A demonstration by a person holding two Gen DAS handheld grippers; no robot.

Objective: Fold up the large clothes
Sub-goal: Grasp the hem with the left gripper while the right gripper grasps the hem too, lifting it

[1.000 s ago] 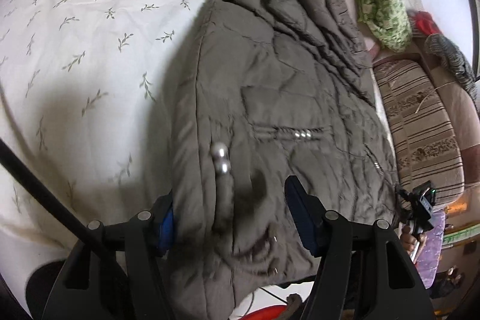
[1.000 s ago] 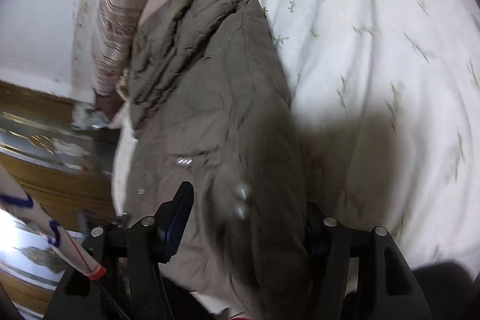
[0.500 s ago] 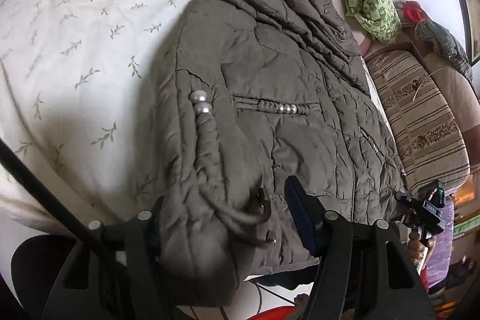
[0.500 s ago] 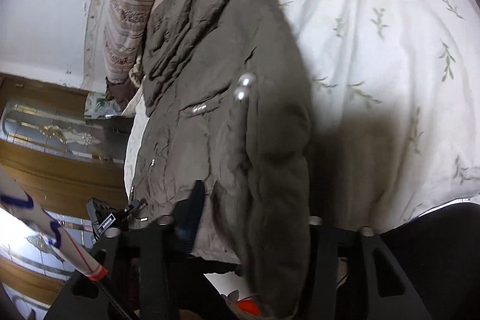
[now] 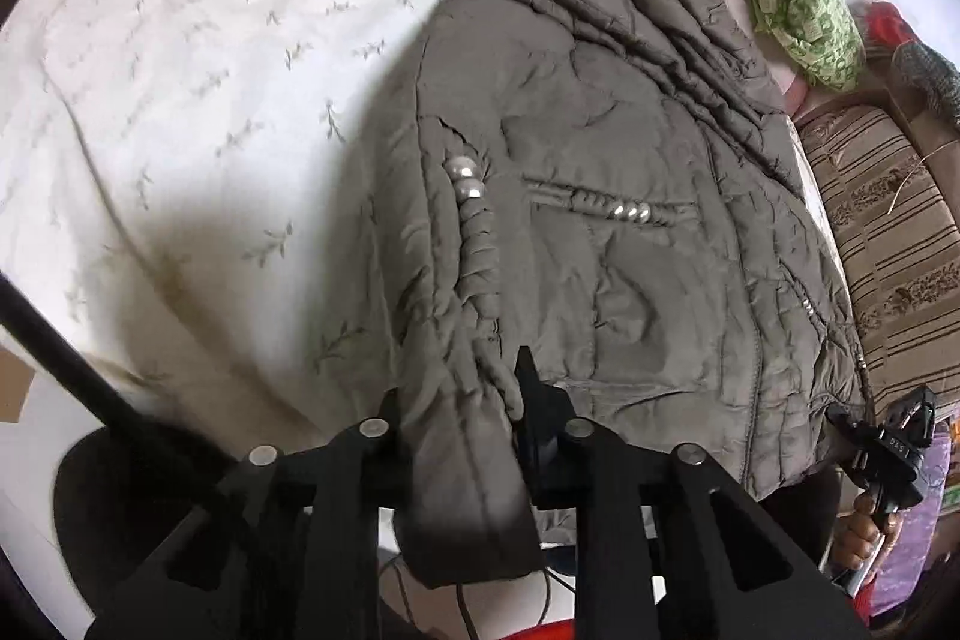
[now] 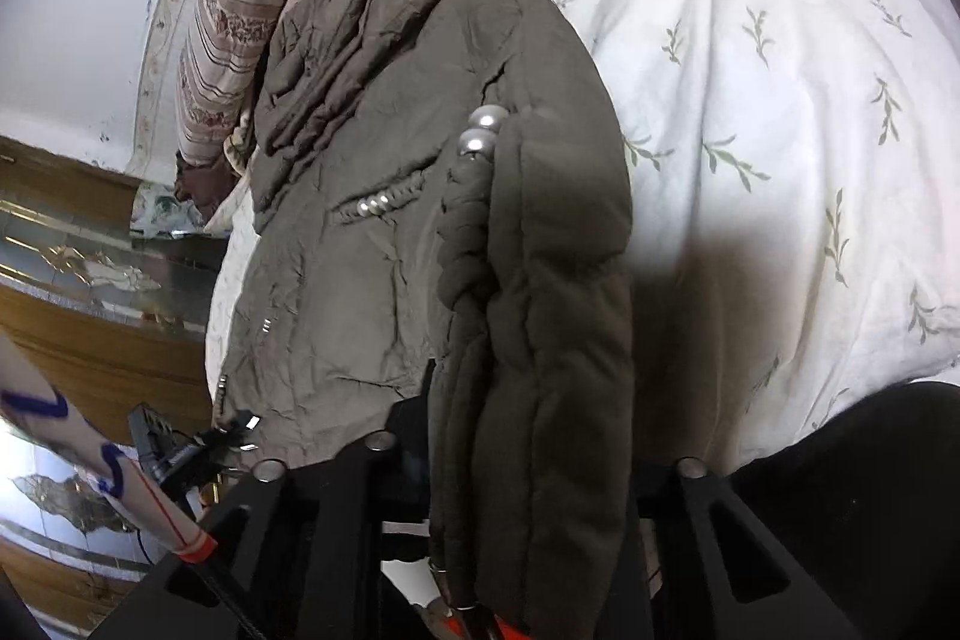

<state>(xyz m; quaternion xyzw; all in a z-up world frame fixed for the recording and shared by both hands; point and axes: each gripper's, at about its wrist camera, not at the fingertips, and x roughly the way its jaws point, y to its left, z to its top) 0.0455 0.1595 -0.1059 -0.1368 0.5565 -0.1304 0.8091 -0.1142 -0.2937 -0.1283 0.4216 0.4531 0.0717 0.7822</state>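
Both grippers are on the olive quilted jacket (image 5: 630, 220), which lies on the bed's white leaf-print quilt (image 5: 210, 70), collar toward 12 o'clock by the striped pillow (image 6: 240, 10). The left gripper (image 5: 465, 418) has just been closing its jaws, and they now pinch the hem's thick fold at 6 o'clock. The right gripper (image 6: 522, 436) has just clamped down too, its jaws squeezing the bunched hem edge. Two pearl beads (image 6: 480, 130) sit on the braided trim.
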